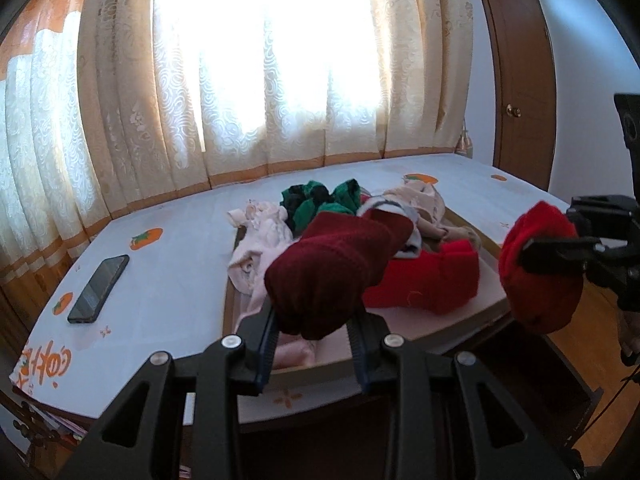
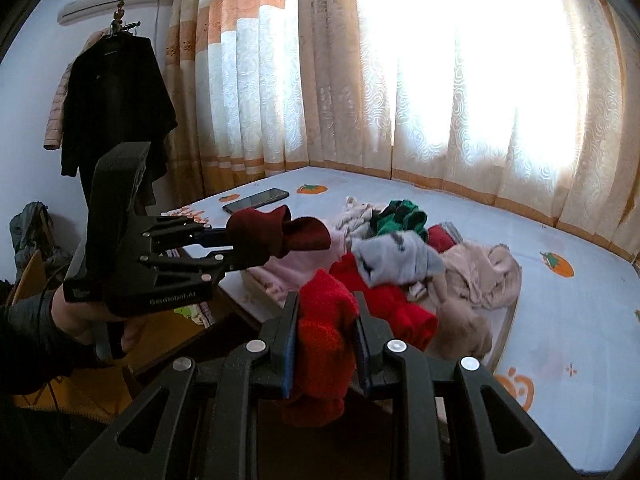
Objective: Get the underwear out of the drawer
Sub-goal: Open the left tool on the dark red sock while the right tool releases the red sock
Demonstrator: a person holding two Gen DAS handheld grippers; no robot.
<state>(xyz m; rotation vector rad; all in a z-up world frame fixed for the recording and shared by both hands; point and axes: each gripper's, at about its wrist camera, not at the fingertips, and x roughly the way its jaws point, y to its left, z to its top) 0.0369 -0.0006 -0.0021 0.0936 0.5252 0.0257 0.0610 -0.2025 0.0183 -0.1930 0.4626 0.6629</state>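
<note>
sunlit cream and orange patterned curtains (image 1: 248,80) hang behind a white tabletop (image 1: 168,280) printed with orange persimmons and orange characters i cannot read. "genrobot.ai" is moulded on the left tongs (image 2: 234,246), clenched on a dark maroon knitted garment (image 1: 332,268). right tongs (image 2: 326,344) grip a bright red fuzzy garment (image 2: 324,332). both hang above the open wooden drawer (image 1: 486,244) of heaped clothes; a black phone (image 1: 98,284) lies nearby.

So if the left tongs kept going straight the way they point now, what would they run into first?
Most likely the heap of clothes in the wooden drawer on the bed: the left tongs, clamped on a dark red garment, aim at the bright red garment and pale pink one. Depth is unclear.
</note>
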